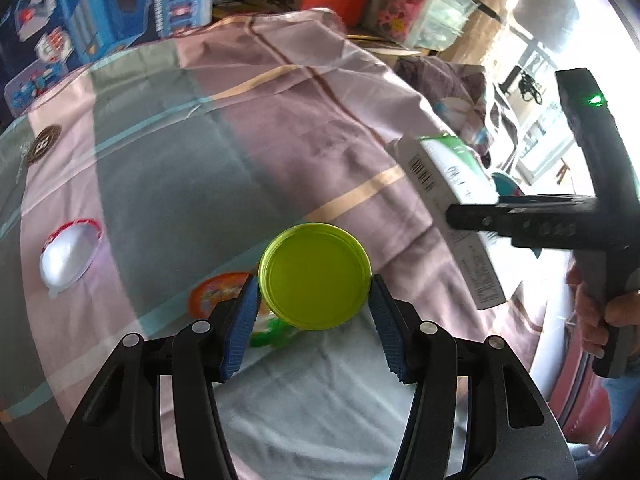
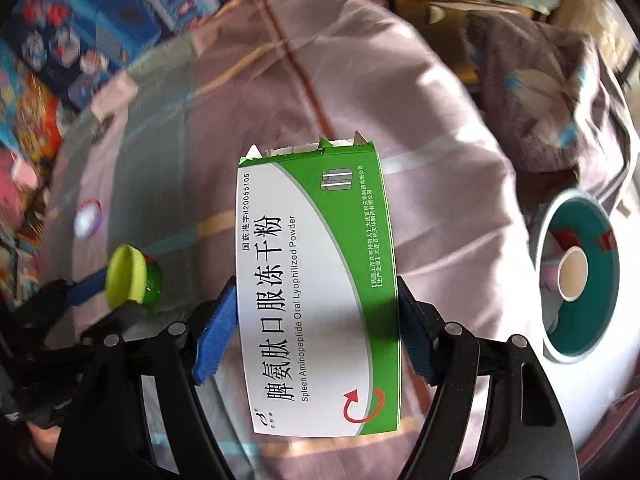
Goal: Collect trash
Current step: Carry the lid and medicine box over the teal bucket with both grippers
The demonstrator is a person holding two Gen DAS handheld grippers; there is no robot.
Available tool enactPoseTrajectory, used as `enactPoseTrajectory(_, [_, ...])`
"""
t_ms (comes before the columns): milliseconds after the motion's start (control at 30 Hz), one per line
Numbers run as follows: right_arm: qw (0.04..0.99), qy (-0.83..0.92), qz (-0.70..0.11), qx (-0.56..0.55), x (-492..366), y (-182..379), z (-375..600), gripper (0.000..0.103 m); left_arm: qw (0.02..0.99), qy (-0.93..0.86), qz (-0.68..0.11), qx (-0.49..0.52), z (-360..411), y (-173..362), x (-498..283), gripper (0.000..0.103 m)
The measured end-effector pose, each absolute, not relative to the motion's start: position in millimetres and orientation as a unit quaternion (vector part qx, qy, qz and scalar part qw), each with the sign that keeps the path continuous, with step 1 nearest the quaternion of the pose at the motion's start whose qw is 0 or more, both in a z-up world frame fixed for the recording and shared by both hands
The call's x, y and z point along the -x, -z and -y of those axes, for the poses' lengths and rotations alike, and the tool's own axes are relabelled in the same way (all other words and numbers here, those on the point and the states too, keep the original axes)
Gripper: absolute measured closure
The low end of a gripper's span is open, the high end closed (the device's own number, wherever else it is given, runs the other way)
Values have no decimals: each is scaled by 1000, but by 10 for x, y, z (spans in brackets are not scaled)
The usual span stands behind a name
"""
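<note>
Clamped between the blue pads of the left gripper [image 1: 314, 294] is a lime-green lid [image 1: 314, 276], seen face-on from the left wrist; both pads press its rim. From the right wrist the same lid [image 2: 126, 278] appears edge-on, capping a green container [image 2: 152, 286] held above the bed.

Right gripper [image 2: 316, 320] grips a white-and-green medicine box [image 2: 316, 292], one pad on each long side. The box's far end is torn open. It is held off the cloth, pointing away from the camera. In the left wrist view the box [image 1: 452, 184] shows at right with a barcode side facing up, the right gripper [image 1: 472, 216] across it and a hand [image 1: 600, 308] on the handle.

Beneath both lies a checked bedsheet [image 1: 240, 128] in pink, grey and teal. On it, at left, rests a white lid with a red rim [image 1: 70, 254]; a small orange packet [image 1: 216, 292] lies just behind the left pad.

Right of the bed stands a round bin [image 2: 576, 276] with a teal inside, holding a cup and scraps. Blue toy boxes [image 1: 100, 12] line the far side.
</note>
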State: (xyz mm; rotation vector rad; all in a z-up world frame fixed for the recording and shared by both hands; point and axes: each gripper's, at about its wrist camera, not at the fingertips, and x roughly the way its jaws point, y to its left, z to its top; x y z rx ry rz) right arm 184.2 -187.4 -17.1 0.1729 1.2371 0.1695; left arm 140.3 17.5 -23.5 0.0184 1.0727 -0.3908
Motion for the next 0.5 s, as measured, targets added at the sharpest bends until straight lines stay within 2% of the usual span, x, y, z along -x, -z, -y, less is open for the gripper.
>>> enactPoseTrajectory(500, [836, 26, -515, -188, -1219, -87, 3699, 33, 822, 278, -491, -74, 1327, 36, -1445, 47])
